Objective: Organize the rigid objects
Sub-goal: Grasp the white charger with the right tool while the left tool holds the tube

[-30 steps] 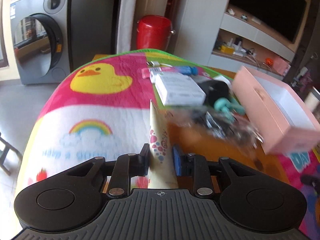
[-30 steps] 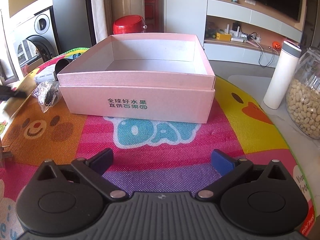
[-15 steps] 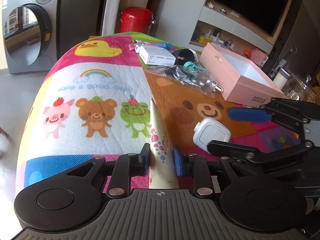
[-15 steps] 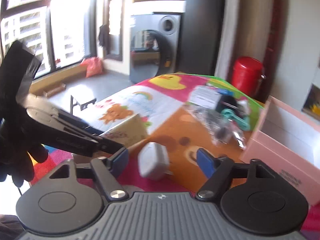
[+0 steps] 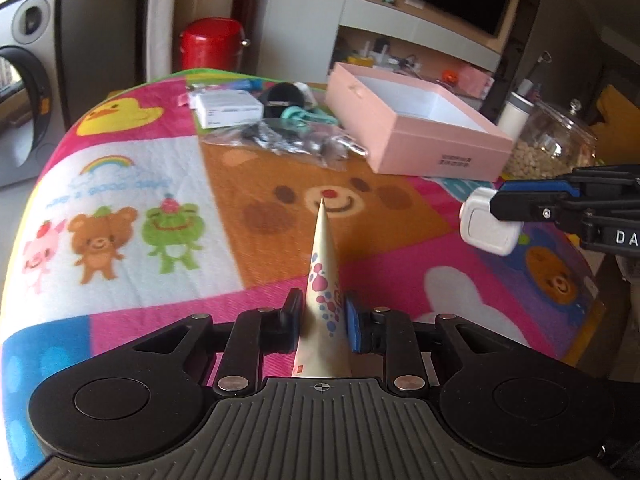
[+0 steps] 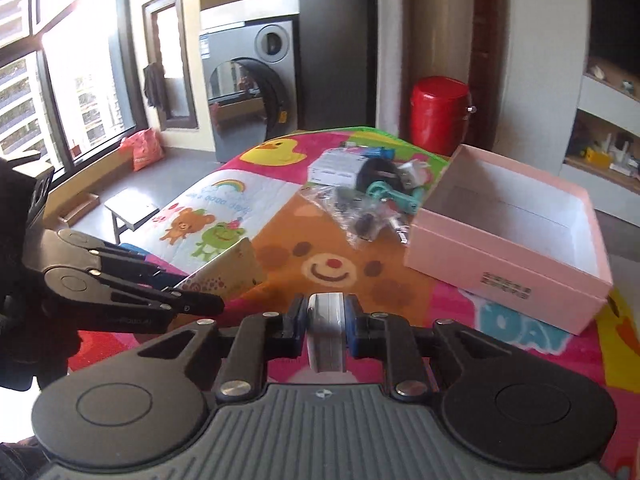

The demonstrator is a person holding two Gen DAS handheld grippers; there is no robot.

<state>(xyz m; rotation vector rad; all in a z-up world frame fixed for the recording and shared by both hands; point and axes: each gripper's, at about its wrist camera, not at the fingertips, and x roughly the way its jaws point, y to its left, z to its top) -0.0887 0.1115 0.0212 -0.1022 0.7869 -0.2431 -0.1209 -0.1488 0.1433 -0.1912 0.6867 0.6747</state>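
My left gripper [image 5: 320, 316] is shut on a flat cream pack [image 5: 325, 264] printed with pink and blue dots, seen edge-on and pointing at the bear face on the mat. From the right wrist view the same pack [image 6: 228, 270] sticks out of the left gripper [image 6: 200, 296] at the left. My right gripper [image 6: 327, 320] has its jaws closing on a white plug adapter [image 6: 327, 336], pads on both sides, held above the mat. The left wrist view shows that adapter [image 5: 486, 226] in the right gripper [image 5: 504, 208] at the right edge. An open pink box [image 5: 400, 144] stands empty beyond.
Behind the bear face lie a clear bag of dark parts [image 5: 288, 142], a white box [image 5: 228, 110], a black round item [image 5: 282, 98] and a teal piece [image 5: 304, 114]. A glass jar [image 5: 556, 140] and white bottle [image 5: 514, 114] stand right of the pink box. The mat drops off at left.
My right gripper swung from the pink box to the white adapter, closed on it and lifted it. My left gripper carried the cream pack toward the middle of the mat.
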